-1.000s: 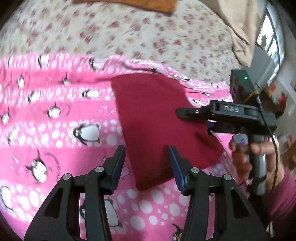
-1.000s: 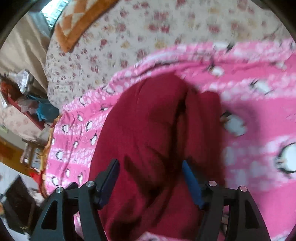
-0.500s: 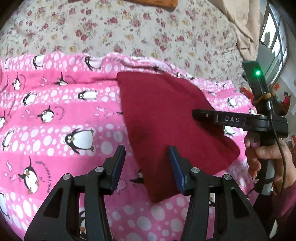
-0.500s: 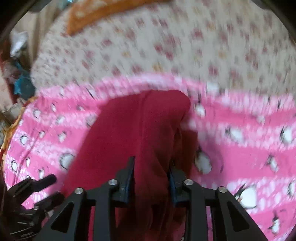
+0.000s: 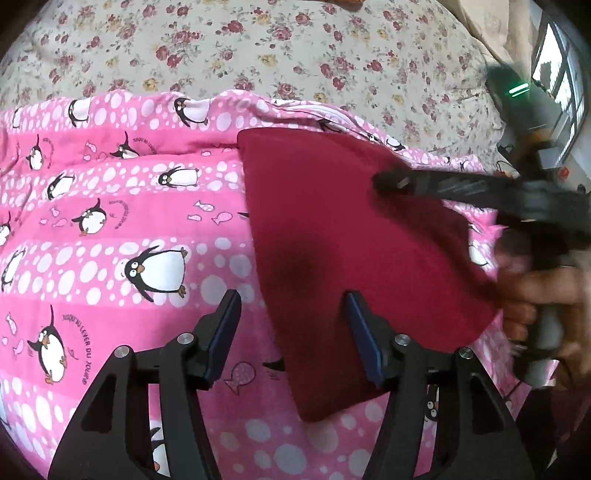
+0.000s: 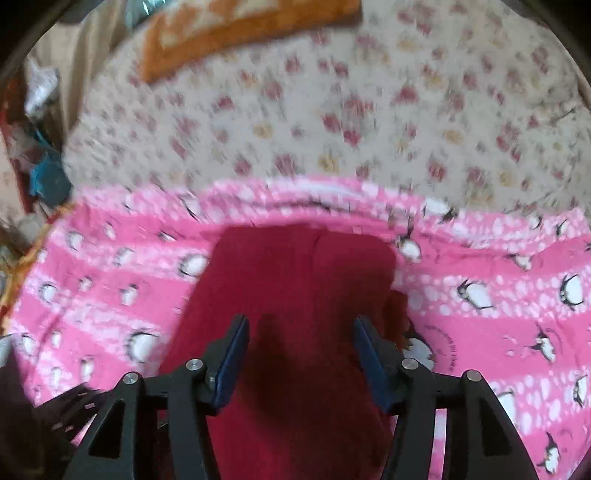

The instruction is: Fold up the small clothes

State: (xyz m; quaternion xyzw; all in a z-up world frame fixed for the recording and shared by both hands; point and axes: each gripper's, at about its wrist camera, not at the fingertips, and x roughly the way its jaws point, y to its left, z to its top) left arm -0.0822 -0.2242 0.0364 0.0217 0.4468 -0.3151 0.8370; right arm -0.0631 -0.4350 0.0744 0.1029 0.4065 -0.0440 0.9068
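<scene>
A small dark red garment (image 5: 332, 240) lies folded flat on a pink penguin blanket (image 5: 110, 229); it also shows in the right wrist view (image 6: 303, 295). My left gripper (image 5: 291, 328) is open and empty, hovering over the garment's near left edge. My right gripper (image 6: 299, 354) is open and empty above the garment's near part. Its body (image 5: 461, 188) shows blurred over the garment's right side in the left wrist view, with the hand holding it.
The pink blanket lies on a floral bedsheet (image 5: 258, 48). An orange patterned cloth (image 6: 240, 33) lies at the far edge of the bed. Clutter (image 6: 40, 162) sits off the bed's left side. A window (image 5: 561, 85) is at the right.
My right gripper was shut on a raised fold of the red garment half a second ago; it has opened and let go, and the garment now lies flat. The left gripper stayed open, drifting slightly.
</scene>
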